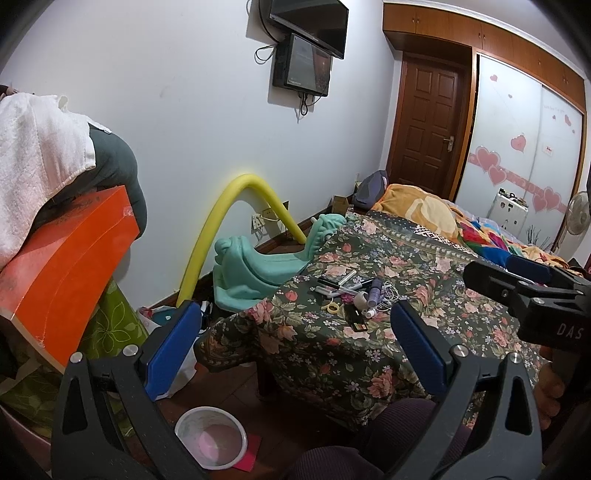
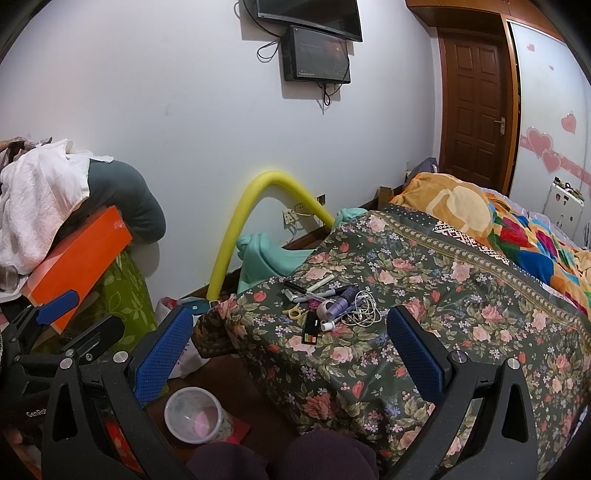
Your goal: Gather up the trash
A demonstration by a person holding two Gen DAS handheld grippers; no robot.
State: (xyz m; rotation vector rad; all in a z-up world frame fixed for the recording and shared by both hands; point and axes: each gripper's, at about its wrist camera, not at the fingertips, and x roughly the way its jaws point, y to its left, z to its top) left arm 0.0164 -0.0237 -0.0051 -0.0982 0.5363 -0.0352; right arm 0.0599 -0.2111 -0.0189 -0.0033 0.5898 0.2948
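Both grippers are hanging in the air, jaws spread wide, nothing between the blue pads. Left gripper [image 1: 295,343] is sitting over the near-left corner of the table; right gripper [image 2: 291,350] is hovering just beside it, also over the near edge.

Surface: a table under a dark floral tablecloth [image 2: 424,295], cloth draping over the corner. The clutter pile [image 2: 328,302] is lying mid-table toward the left edge, well ahead of both claws: markers, a purple bottle [image 2: 341,304], tangled white earphones [image 2: 360,312], a yellow tape ring [image 2: 293,314], a small black case [image 2: 311,330]. Can't tell which bits count as trash.

A white bin [image 2: 194,415] is standing on the dark wood floor below the table's near-left corner, something pink showing inside, with a red paper partly under it.

Room: a white wall with a TV [image 1: 308,24] and a smaller screen [image 1: 304,66] mounted below it. A yellow foam tube [image 1: 229,229] is arching against the wall, with a teal plastic slide [image 1: 255,269] behind the table. An orange box [image 1: 62,258] is leaning at left under a white towel [image 1: 37,147]. A bed with a bright blanket [image 2: 480,221] is running along the table's far right; a brown door [image 1: 424,125] is shut.
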